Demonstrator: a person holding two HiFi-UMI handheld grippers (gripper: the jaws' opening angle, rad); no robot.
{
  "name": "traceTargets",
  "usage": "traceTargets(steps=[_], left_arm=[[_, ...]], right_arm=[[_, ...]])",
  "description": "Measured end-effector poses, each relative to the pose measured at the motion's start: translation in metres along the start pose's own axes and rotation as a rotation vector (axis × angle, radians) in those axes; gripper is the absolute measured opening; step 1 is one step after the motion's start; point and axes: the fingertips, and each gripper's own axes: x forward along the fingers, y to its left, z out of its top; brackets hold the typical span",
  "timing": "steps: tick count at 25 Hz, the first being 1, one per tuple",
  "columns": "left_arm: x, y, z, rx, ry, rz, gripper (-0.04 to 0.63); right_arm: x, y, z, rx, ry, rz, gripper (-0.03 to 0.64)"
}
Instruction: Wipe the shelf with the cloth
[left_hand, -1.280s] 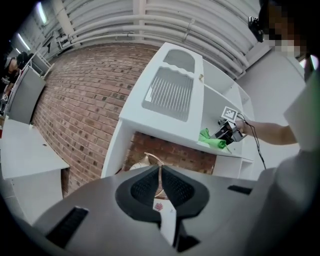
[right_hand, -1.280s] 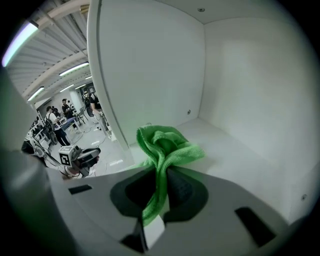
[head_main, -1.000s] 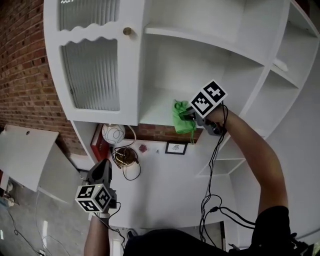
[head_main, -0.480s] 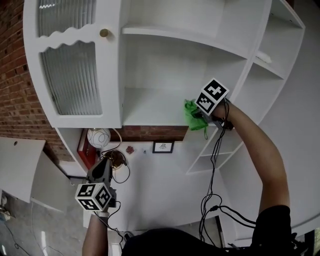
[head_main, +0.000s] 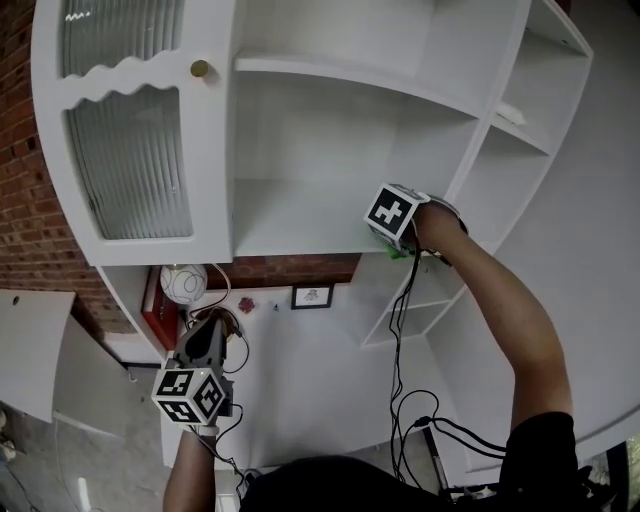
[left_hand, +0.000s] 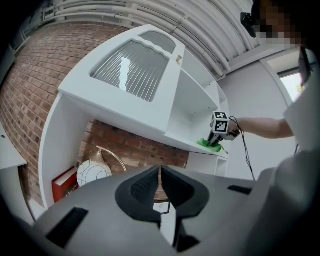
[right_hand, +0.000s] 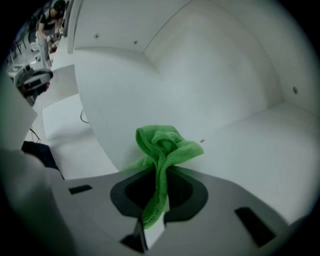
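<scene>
My right gripper (right_hand: 161, 175) is shut on a green cloth (right_hand: 162, 145), whose bunched end presses on the white shelf (right_hand: 125, 95). In the head view that gripper (head_main: 398, 228) is at the right end of the middle shelf (head_main: 290, 215). Only a scrap of the cloth (head_main: 400, 251) shows under its marker cube. The left gripper view shows the cloth (left_hand: 209, 144) lying on the shelf edge under the right gripper (left_hand: 216, 140). My left gripper (head_main: 205, 332) hangs low at the left, well below the shelf. It (left_hand: 160, 172) is shut and holds nothing.
A ribbed glass cabinet door (head_main: 125, 160) with a brass knob (head_main: 200, 69) stands left of the open shelf. Below it sit a round white vase (head_main: 183, 283), a red book (head_main: 152, 300) and a small framed picture (head_main: 311, 296) against brick. Narrow side shelves (head_main: 510, 150) flank the right.
My right gripper has turned and pushed the cloth onto the shelf's right end, so its cube now hides most of the cloth. The left gripper has stayed put.
</scene>
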Motion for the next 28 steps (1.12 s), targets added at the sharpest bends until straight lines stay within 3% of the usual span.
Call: traceTargets(steps=[7,14,18,20,23,28], left_arm=[[0.008,0.004,0.002,0.0,0.009,-0.046,0.02],[0.011,-0.002,-0.006,-0.018,0.04,-0.1,0.02],[0.011,-0.001,-0.012,-0.016,0.062,-0.109,0.02],[0.01,-0.002,-0.015,-0.016,0.072,-0.113,0.02],[0.011,-0.009,-0.015,-0.009,0.075,-0.123,0.02],[0.017,-0.023,-0.01,0.005,0.06,-0.14,0.02]], right_arm=[[0.007,-0.013,-0.025,-0.141,0.177,-0.242,0.04],[0.002,-0.016,-0.029,-0.313,0.253,-0.499,0.04],[-0.014,-0.028,-0.021,-0.441,0.27,-0.713,0.041],[-0.024,-0.033,-0.017,-0.466,0.242,-0.777,0.041],[-0.043,-0.04,-0.014,-0.423,0.137,-0.801,0.041],[-0.097,-0.047,-0.008,-0.303,-0.14,-0.862,0.041]])
